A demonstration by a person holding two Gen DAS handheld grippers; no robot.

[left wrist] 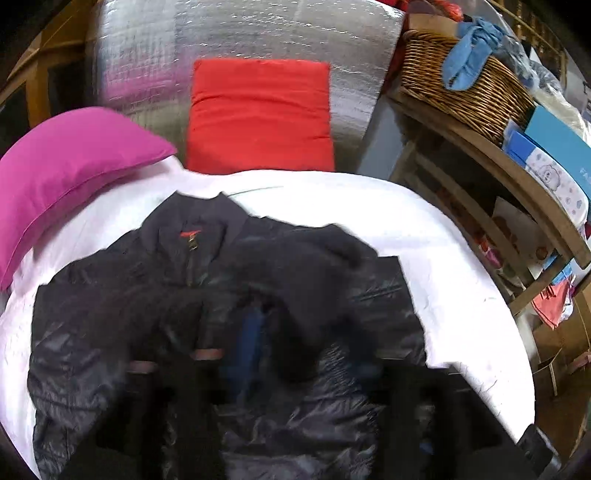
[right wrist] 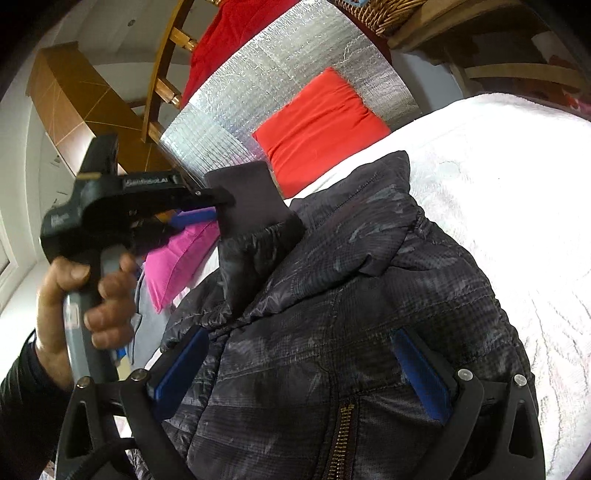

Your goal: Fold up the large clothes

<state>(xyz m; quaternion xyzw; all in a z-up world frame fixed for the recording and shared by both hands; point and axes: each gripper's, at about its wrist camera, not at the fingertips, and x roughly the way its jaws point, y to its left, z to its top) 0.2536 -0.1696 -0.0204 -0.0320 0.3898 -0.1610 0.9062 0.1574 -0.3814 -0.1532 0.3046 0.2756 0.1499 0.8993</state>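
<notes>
A dark quilted jacket [left wrist: 122,314] [right wrist: 332,295] lies face up on the white bed cover [left wrist: 443,258] [right wrist: 517,221], collar with a red label [left wrist: 192,233] toward the pillows. One sleeve is drawn across its chest. In the right wrist view a person's hand [right wrist: 96,295] holds my left gripper [right wrist: 212,206] at the sleeve's cuff [right wrist: 251,195], jaws apart, cuff at the tips. The left wrist view is blurred; my left gripper [left wrist: 303,354] shows blue pads [left wrist: 247,339] either side of the dark sleeve. My right gripper [right wrist: 303,369] hangs open over the jacket front near the zip [right wrist: 343,424].
A pink pillow [left wrist: 66,173] and a red cushion [left wrist: 258,114] lean on a silver foil headboard [left wrist: 240,33]. Right of the bed a wooden shelf [left wrist: 498,166] carries a wicker basket [left wrist: 461,81] with blue cloth, plus boxes. A wooden cupboard [right wrist: 74,96] stands at the left.
</notes>
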